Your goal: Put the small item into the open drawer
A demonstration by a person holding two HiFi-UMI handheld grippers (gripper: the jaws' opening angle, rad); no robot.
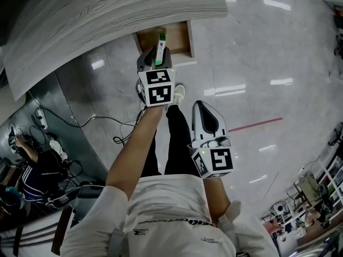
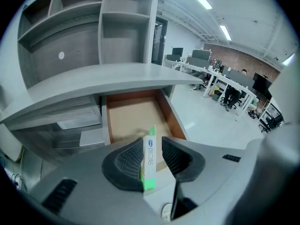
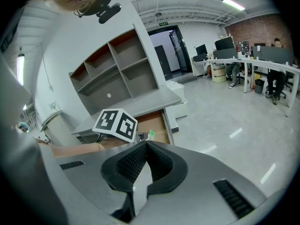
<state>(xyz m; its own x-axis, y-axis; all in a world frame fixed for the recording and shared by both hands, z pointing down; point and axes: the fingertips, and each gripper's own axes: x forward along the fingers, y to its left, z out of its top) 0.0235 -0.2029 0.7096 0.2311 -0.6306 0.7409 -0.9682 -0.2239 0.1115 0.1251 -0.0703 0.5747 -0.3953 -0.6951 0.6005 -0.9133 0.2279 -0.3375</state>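
The small item, a narrow white-and-green box (image 2: 150, 156), stood upright between the jaws of my left tool (image 2: 152, 138), its green end nearest the tool's body and its printed white face turned up toward the camera. The tool was released rather than clenched: the box leaned against the left-hand pad, and a sliver of gap showed between it and the right-hand pad. Just ahead of and below that tool's tips lay the open drawer (image 2: 133, 116), its brown bottom bare, pulled out from under the pale grey desk (image 2: 117, 76). In the head view the box poked past the tool's nose over the drawer's near edge. Beyond and above the tool rose grey open shelves (image 2: 122, 22). My right tool (image 3: 146, 143) hung well back and to the right of the left one, jaws clenched tip to tip on nothing, over the glossy floor (image 1: 241, 63).
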